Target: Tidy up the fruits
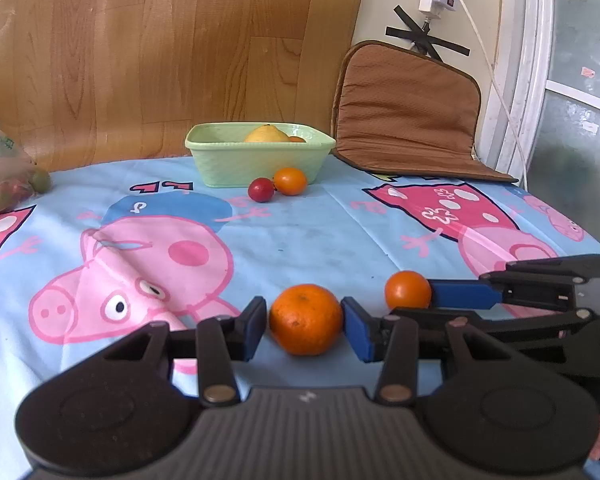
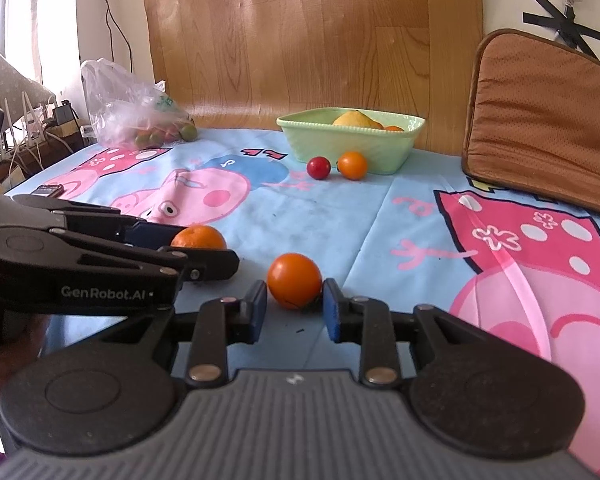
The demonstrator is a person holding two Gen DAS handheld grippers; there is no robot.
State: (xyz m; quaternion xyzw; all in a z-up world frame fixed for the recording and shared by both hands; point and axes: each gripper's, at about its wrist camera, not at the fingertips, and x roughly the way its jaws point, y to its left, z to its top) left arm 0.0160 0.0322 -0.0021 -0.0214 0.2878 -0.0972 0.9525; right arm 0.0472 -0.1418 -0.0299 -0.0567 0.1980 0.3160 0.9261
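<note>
We hold both grippers low over the cartoon-print tablecloth (image 1: 308,236). In the left wrist view, our left gripper (image 1: 305,322) has its blue pads pressed on either side of the mandarin (image 1: 306,319), which sits on the cloth; the jaws are clamped on it. At about three o'clock from it our right gripper (image 2: 294,307) reaches in, and in its own view the small orange tomato (image 2: 294,280) lies between its blue pads, which touch both its sides, so those jaws are closed on it too.

Towards twelve o'clock, well apart from us, stands the green basket (image 1: 224,160) with a lemon (image 1: 266,134) and another orange fruit inside. Just in front of the basket a red cherry tomato (image 1: 261,189) touches an orange tomato (image 1: 290,181). At ten o'clock lies a plastic bag (image 2: 136,116) of small fruits. At two o'clock a brown cushion (image 1: 404,112) leans on the wall.
</note>
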